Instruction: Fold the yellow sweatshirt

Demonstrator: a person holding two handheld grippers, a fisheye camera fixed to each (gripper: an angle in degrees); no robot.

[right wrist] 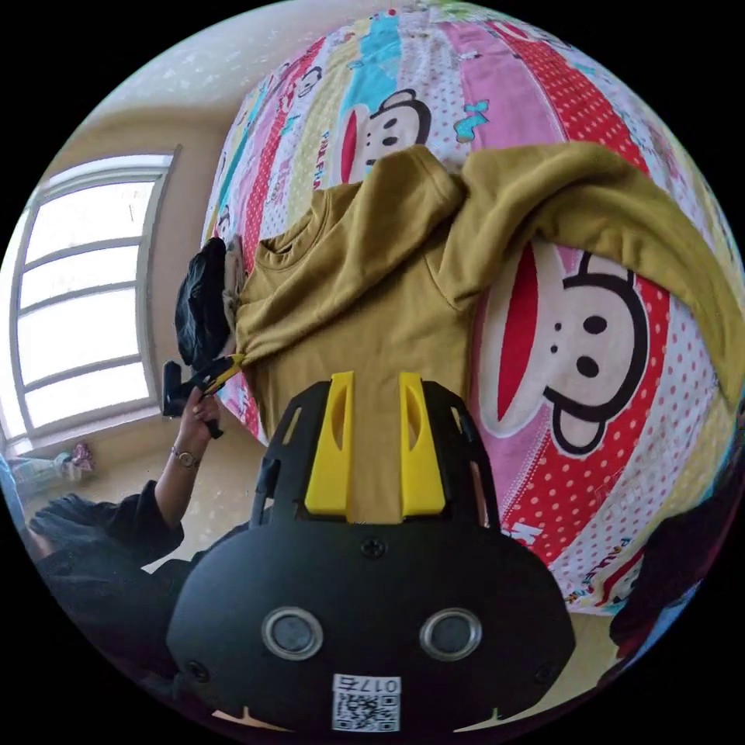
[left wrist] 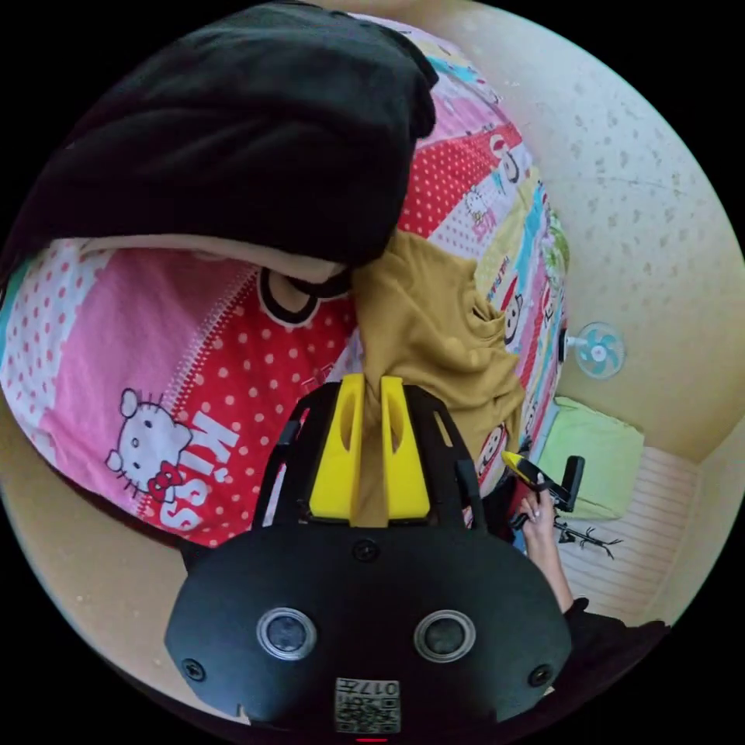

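The yellow sweatshirt point(right wrist: 372, 256) lies on a patterned bedspread point(right wrist: 605, 434), one sleeve point(right wrist: 621, 209) stretched out to the side. In the right gripper view my right gripper point(right wrist: 376, 376) has its yellow jaws close together with sweatshirt cloth between them. My left gripper point(right wrist: 225, 365), held by a hand point(right wrist: 198, 403), pinches the garment's edge further along. In the left gripper view my left gripper point(left wrist: 372, 380) stands with its jaws nearly together on a ridge of the sweatshirt point(left wrist: 434, 326). The right gripper point(left wrist: 516, 463) sits at the garment's far end.
A black garment point(left wrist: 233, 132) lies on the bedspread point(left wrist: 155, 365) beside the sweatshirt. A small fan point(left wrist: 599, 351) and a green cushion point(left wrist: 594, 458) sit on the floor past the bed's edge. A window point(right wrist: 85, 303) is behind the person's arm point(right wrist: 167, 489).
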